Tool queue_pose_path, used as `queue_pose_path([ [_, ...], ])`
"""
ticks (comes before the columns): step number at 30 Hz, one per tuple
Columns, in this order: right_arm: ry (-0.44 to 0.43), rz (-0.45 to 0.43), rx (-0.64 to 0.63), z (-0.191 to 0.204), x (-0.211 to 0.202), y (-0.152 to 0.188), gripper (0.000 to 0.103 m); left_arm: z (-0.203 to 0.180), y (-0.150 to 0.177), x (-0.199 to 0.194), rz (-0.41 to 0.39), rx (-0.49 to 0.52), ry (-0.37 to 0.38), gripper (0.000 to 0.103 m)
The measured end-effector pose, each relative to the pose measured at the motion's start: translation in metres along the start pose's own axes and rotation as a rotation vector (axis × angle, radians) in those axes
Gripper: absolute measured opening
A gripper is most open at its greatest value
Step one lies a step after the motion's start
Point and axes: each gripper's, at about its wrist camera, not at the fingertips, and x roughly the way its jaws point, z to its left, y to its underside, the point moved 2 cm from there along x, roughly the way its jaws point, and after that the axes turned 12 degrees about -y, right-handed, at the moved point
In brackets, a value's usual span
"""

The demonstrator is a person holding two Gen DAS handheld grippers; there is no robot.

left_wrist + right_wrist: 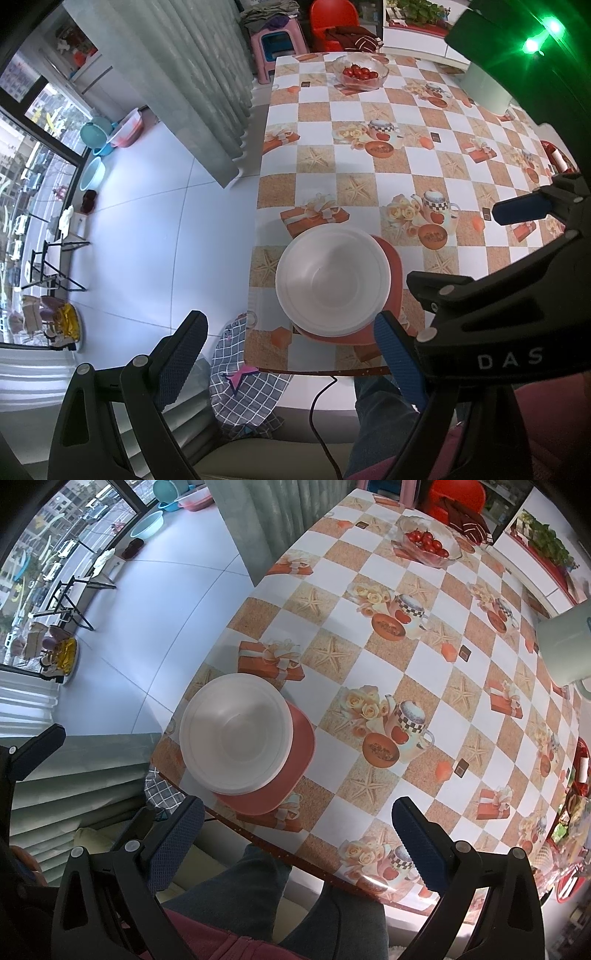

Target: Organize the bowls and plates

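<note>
A white bowl (332, 280) sits on a white plate, stacked on a red square plate (389, 258) near the table's front left corner. The stack also shows in the right wrist view, white bowl (236, 734) on red plate (295, 760). My left gripper (291, 350) is open and empty, held above and just in front of the stack. My right gripper (295, 834) is open and empty, held over the table's front edge, to the right of the stack. The right gripper's fingertip (517, 210) shows in the left wrist view.
A glass bowl of cherry tomatoes (362, 72) stands at the table's far end, also in the right wrist view (428, 541). A pale container (565, 646) and red items (580, 760) sit at the right. A checked cloth (247, 376) hangs below the table edge.
</note>
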Motion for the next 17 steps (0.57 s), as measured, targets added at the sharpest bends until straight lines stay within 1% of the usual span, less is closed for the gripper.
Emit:
queue_pose_path([
  [13, -0.003, 0.002, 0.003, -0.0012, 0.0019, 0.0012, 0.102, -0.0016, 0.0026, 0.0004, 0.004, 0.005, 0.000, 0.093],
  [17, -0.009, 0.000, 0.007, 0.0002, 0.0034, 0.0060, 0.102, -0.0024, 0.0043, -0.0012, -0.022, 0.007, 0.023, 0.093],
])
